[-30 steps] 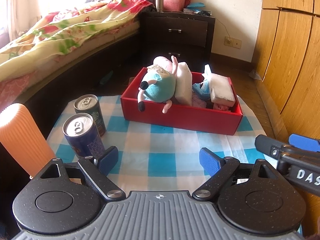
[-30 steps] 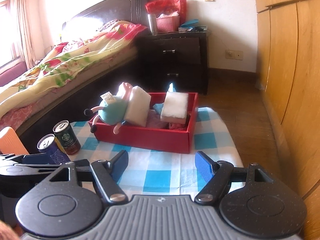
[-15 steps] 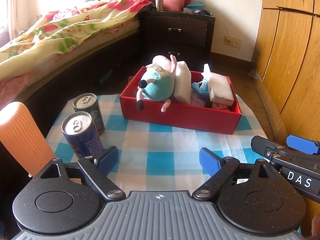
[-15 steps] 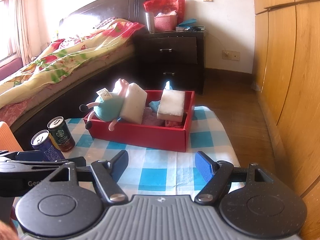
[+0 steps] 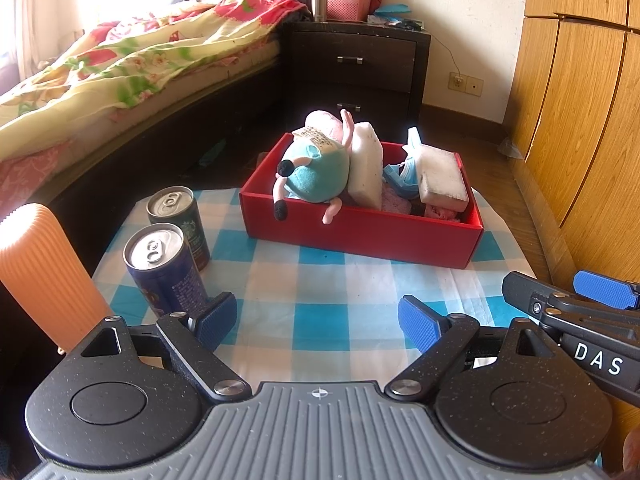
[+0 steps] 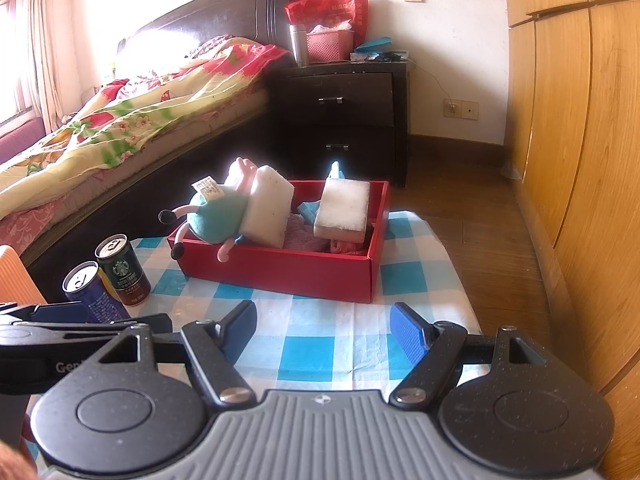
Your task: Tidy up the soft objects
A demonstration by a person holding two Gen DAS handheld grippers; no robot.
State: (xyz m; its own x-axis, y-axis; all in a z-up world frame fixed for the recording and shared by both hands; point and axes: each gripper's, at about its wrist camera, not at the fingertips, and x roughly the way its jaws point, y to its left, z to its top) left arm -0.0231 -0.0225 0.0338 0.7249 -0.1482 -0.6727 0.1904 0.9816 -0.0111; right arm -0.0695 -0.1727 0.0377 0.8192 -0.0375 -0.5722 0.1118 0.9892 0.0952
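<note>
I see strong daylight from the upper left blowing out the headboard [image 6: 208, 28] and bed [image 5: 132, 64]. The white sponges [image 6: 344, 208] glare. Fisheye bends the wardrobe [image 5: 580, 100] at the edges; corners vignette dark.

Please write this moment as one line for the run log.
left gripper: open, empty | right gripper: open, empty | plush toy, sponges: in red box | cans: on tablecloth

Red box [image 5: 360, 236], blue-checked cloth [image 5: 320, 300] (white squares)
</note>
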